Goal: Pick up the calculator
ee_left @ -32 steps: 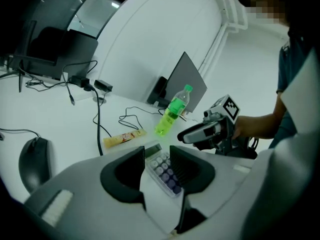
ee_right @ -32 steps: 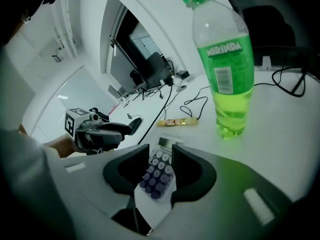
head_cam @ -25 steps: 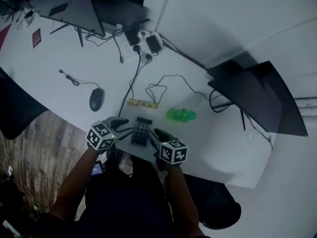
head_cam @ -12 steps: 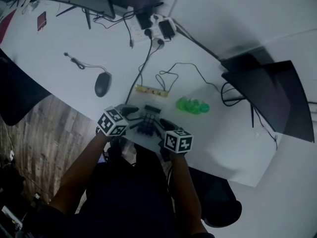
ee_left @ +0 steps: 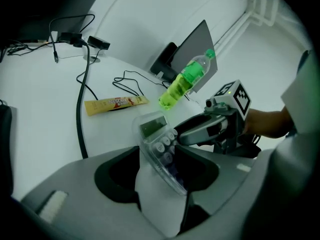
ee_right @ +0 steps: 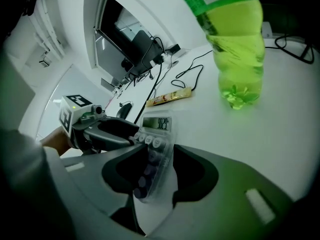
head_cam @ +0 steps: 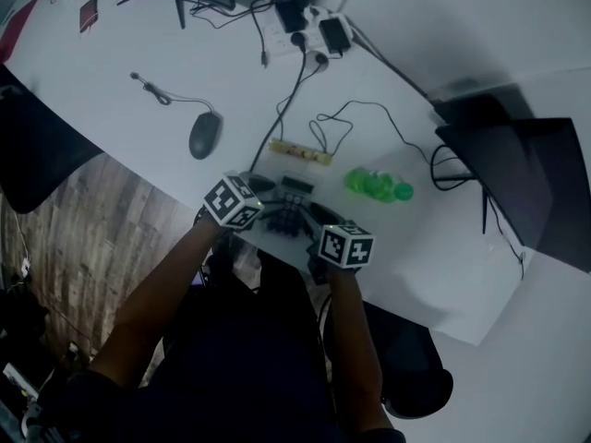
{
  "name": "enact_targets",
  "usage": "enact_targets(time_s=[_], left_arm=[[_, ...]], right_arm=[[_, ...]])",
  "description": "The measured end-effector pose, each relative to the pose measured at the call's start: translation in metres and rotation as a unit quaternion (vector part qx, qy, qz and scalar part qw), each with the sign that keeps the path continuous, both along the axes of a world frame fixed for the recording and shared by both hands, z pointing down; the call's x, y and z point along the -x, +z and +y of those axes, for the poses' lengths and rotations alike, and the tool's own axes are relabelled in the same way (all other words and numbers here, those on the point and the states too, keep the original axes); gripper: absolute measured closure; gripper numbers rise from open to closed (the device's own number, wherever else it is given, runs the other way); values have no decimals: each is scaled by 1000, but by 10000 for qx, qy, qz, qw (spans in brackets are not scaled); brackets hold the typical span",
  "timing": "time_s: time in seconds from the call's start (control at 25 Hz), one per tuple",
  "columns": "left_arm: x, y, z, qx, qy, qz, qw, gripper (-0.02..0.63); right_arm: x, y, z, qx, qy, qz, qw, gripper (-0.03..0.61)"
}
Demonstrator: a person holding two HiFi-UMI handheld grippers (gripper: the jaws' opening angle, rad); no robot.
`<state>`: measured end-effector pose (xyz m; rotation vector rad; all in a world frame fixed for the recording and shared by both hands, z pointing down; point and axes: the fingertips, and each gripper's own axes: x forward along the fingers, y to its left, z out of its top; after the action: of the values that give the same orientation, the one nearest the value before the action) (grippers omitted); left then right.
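The calculator [head_cam: 292, 209], clear-cased with dark round keys, sits near the table's front edge between my two grippers, which face each other. In the left gripper view the calculator [ee_left: 159, 145] stands tilted on edge in the gap of my left gripper [ee_left: 161, 170]. Those jaws are opening, and dark space shows on both sides of it. In the right gripper view its other edge [ee_right: 154, 146] lies between the jaws of my right gripper [ee_right: 159, 180], which stand wide and do not press it. Each view shows the opposite gripper's fingers [ee_left: 200, 129] [ee_right: 111, 132] at the calculator's far side.
A green bottle [head_cam: 375, 185] lies right of the calculator, and a yellow sachet [head_cam: 300, 152] lies just behind it. A mouse [head_cam: 204, 136] is at the left, with a power strip [head_cam: 309, 28] and cables behind it. A dark monitor [head_cam: 517, 183] stands at the right. The table edge [head_cam: 175, 187] runs below my hands.
Both grippers have sunk a little towards the table with the calculator between them. The head view has shifted, so everything sits further right and higher in the picture.
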<state>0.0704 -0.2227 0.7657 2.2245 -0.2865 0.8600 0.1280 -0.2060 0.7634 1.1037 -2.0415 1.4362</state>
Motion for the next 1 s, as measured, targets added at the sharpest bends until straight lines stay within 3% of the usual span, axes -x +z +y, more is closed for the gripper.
enact_targets(time_s=[0.24,0.52,0.72,1.0], left_arm=[[0,0,-1,9,15,-28,10000,411],[1,-8,-4,-157,-103,79,9998,425],[1,-31,-15,-343,-288,355,9984,439],[7,-62,-23,-767,-225,429,9959,439]], right_arm=[[0,-1,1,15,38,-13,10000,436],[-1,-7,0,-77,441,-28,9990,436],[3,-18,-3,-287,660,-42,9974,436],[7,-42,-14,-716,849,13,9938,442]])
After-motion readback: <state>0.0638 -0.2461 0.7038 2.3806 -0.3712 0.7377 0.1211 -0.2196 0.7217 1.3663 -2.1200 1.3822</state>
